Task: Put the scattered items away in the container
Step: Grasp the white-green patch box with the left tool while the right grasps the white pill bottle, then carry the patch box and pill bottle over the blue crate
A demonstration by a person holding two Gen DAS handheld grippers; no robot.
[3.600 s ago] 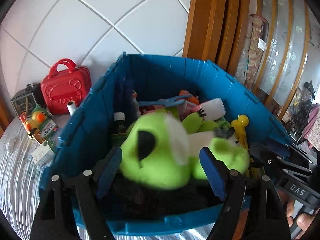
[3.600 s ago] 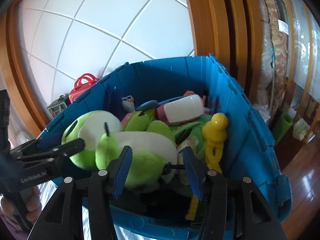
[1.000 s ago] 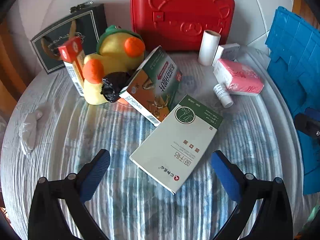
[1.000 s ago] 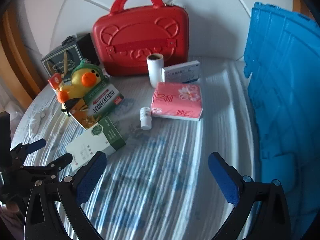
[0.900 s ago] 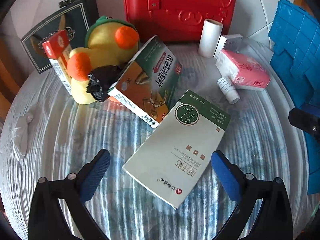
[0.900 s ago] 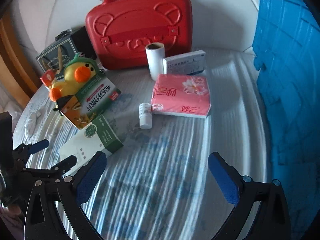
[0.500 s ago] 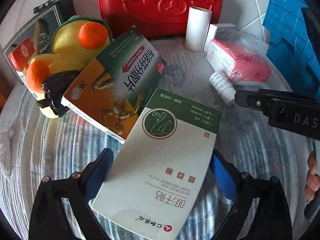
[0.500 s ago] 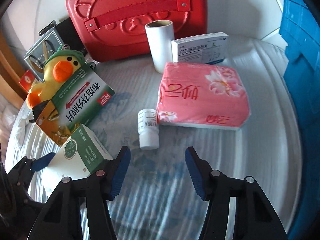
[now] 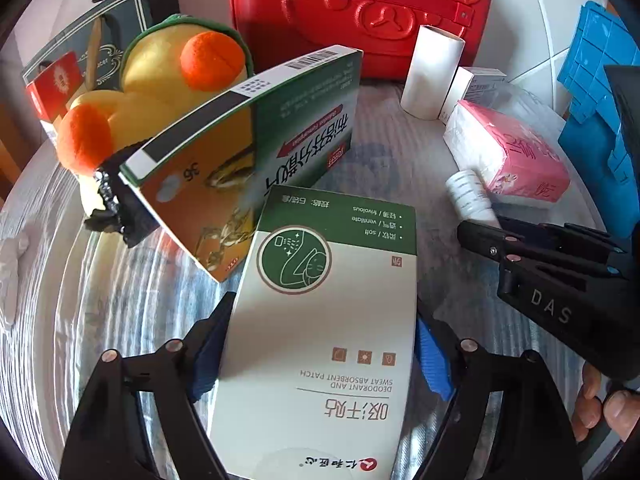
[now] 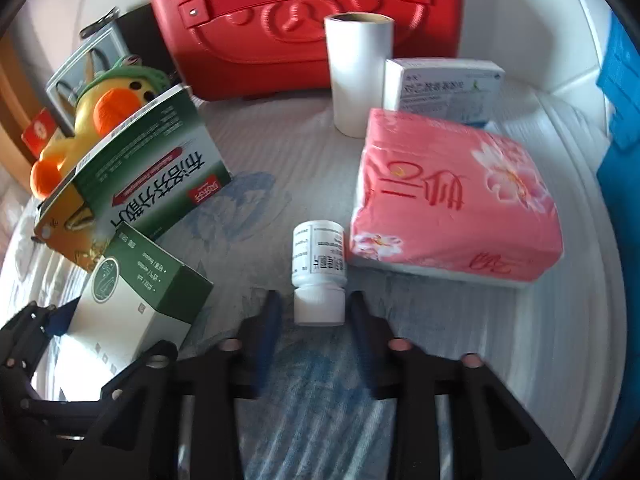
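Note:
My left gripper (image 9: 320,356) is shut on the white and green sweat patch box (image 9: 320,336), its blue pads against both long sides; the box lies on the table, also seen in the right wrist view (image 10: 132,300). My right gripper (image 10: 316,312) has its jaws narrowly apart on either side of the cap of a small white pill bottle (image 10: 319,268) that lies on the table; contact is unclear. The right gripper also shows in the left wrist view (image 9: 540,260). The blue container (image 9: 600,100) stands at the right.
A green and orange medicine box (image 9: 256,152) leans on a yellow duck plush (image 9: 160,80). A pink tissue pack (image 10: 452,204), white roll (image 10: 356,72), blue-white box (image 10: 444,84), red case (image 10: 304,20) and dark box (image 9: 100,36) stand behind.
Both grippers left the filled container and came down to the table. The left gripper closed on the sweat patch box. The right gripper narrowed around the pill bottle's cap.

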